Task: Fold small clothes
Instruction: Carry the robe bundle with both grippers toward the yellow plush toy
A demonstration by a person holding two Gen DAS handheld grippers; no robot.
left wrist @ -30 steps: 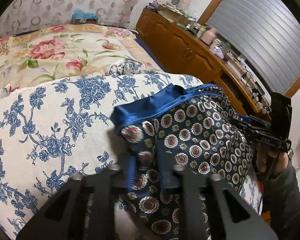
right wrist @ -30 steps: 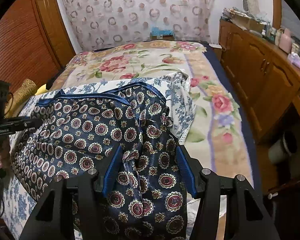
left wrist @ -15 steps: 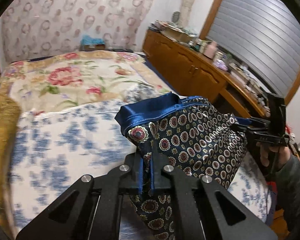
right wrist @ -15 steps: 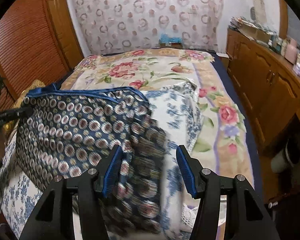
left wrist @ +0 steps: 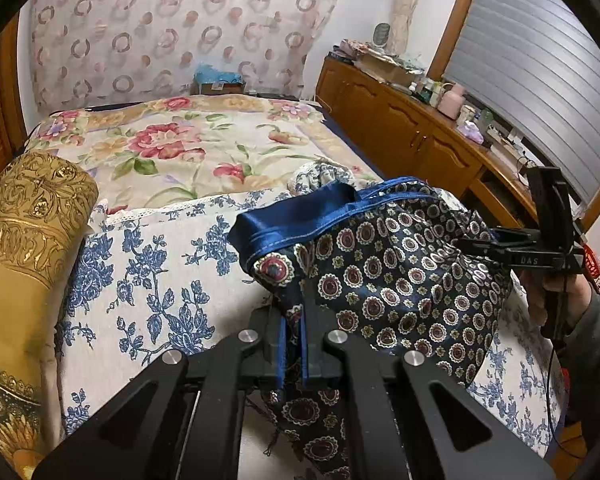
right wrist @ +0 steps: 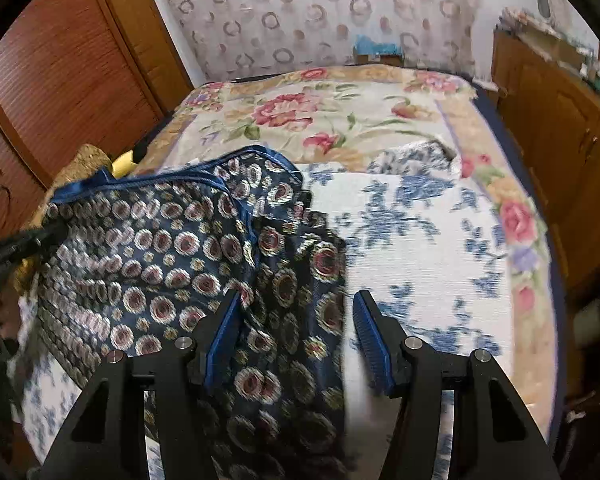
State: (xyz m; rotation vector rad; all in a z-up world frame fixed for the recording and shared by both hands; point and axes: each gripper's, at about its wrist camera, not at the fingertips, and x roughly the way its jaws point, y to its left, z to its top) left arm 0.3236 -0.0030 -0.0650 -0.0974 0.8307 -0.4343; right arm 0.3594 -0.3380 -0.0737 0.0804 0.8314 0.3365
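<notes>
A dark blue garment [left wrist: 396, 280] with round red-and-white medallions and a shiny blue waistband hangs lifted above a white-and-blue floral cloth [left wrist: 156, 280] on the bed. My left gripper [left wrist: 294, 344] is shut on its near edge. In the right wrist view the garment [right wrist: 188, 256] hangs at the left. My right gripper [right wrist: 296, 336] is open; the cloth drapes over its left finger [right wrist: 224, 332], and its right finger [right wrist: 370, 340] is bare. The right gripper also shows in the left wrist view [left wrist: 484, 246], against the garment's far side.
A gold patterned pillow [left wrist: 24, 232] lies at the left. The flowered bedspread [left wrist: 188, 148] stretches behind. A wooden cabinet [left wrist: 412, 136] cluttered on top runs along the right. A wooden louvred door [right wrist: 60, 72] stands left of the bed.
My left gripper closed on the garment's edge and lifted it off the bed. The garment slid leftward out of my open right gripper's gap.
</notes>
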